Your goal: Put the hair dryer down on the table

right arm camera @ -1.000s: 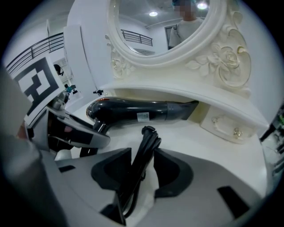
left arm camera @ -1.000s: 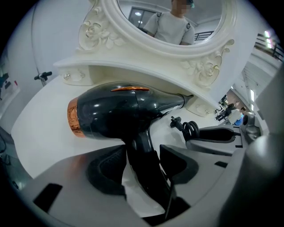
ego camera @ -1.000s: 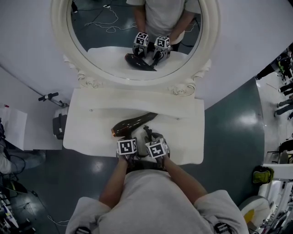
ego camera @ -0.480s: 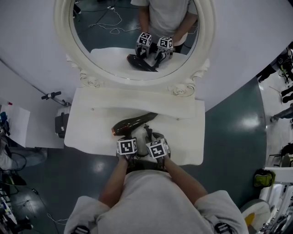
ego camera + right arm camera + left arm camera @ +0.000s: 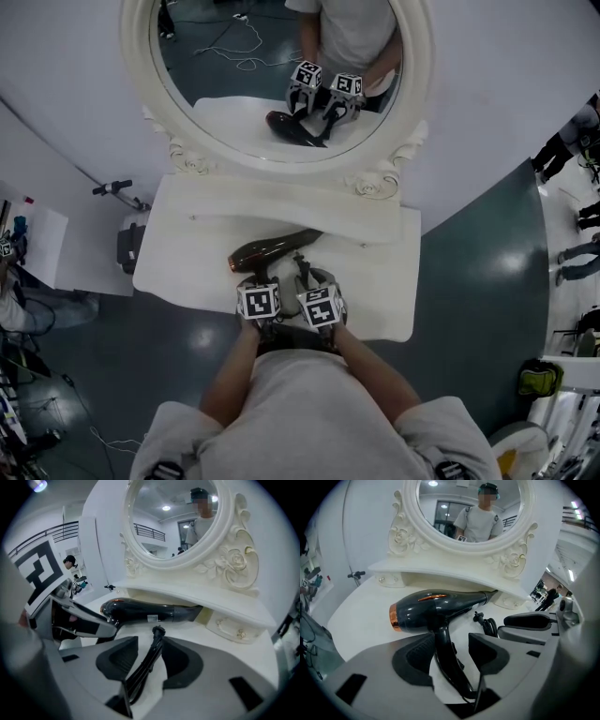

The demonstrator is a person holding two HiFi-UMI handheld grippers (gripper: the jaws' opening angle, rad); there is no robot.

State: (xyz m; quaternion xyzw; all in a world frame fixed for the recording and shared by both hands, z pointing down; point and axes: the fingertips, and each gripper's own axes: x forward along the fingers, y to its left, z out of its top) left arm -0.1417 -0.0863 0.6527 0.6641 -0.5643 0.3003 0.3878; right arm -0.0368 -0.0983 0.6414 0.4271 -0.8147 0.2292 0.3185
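Note:
The dark hair dryer (image 5: 272,247) with a copper end lies on its side on the white vanity table (image 5: 375,281), nozzle pointing right under the shelf. In the left gripper view its body (image 5: 436,606) rests on the tabletop and its handle runs back between the jaws of my left gripper (image 5: 450,646), which is open, with a gap on the right side of the handle. My right gripper (image 5: 151,656) is open too, and the bundled black cord (image 5: 146,665) lies loose between its jaws, plug (image 5: 157,631) forward. Both grippers (image 5: 265,278) (image 5: 306,278) sit side by side at the table's front edge.
A large oval mirror (image 5: 281,84) in an ornate white frame stands behind a raised shelf (image 5: 291,202) over the table's back. The table's front edge is right under the grippers. A dark stand (image 5: 129,246) is left of the table on the grey-green floor.
The hair dryer stays in the same place on the table and both grippers have hardly moved; only the head camera has shifted slightly.

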